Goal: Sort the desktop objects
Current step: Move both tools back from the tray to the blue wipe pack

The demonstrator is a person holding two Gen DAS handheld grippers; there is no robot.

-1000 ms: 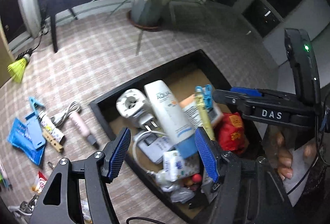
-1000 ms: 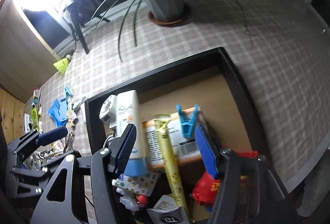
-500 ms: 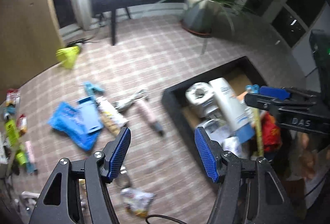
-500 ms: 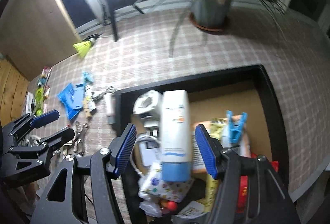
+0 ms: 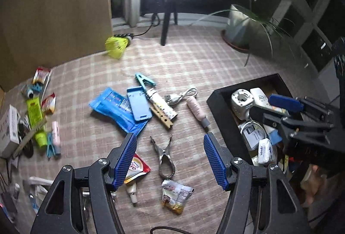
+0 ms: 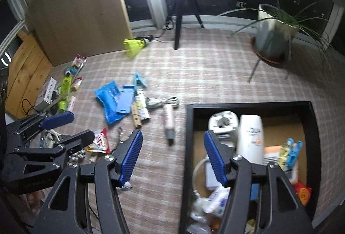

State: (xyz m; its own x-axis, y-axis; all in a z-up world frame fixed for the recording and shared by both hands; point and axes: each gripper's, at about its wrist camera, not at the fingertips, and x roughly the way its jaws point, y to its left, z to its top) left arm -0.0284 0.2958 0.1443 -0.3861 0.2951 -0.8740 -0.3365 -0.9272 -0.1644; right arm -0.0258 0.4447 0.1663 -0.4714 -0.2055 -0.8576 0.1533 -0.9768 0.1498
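My left gripper (image 5: 170, 158) hangs open and empty over the checked tablecloth, above a metal clip (image 5: 165, 154) and a snack packet (image 5: 175, 194). A black tray (image 5: 217, 102) full of sorted items lies at the right. My right gripper (image 6: 172, 158) is also open and empty, straddling the tray's left wall (image 6: 187, 139). Loose items lie beyond: a pink tube (image 5: 197, 109), a white cable (image 5: 183, 96), a wooden peg (image 5: 161, 116), a blue phone case (image 5: 138, 105), a blue pouch (image 5: 114, 107) and a blue clothespin (image 5: 144, 80). The right gripper (image 5: 286, 109) shows over the tray in the left wrist view.
A yellow shuttlecock (image 5: 116, 45) lies by a wooden board (image 5: 54, 3). More small packets, a green tube (image 5: 35, 117) and a white box (image 5: 8, 128) crowd the left edge. A potted plant (image 6: 273, 33) and a lamp tripod (image 6: 179, 24) stand at the back.
Both grippers have swung left, away from above the tray's contents toward the scattered items. The tray has slid to the right in both views. Both stayed open.
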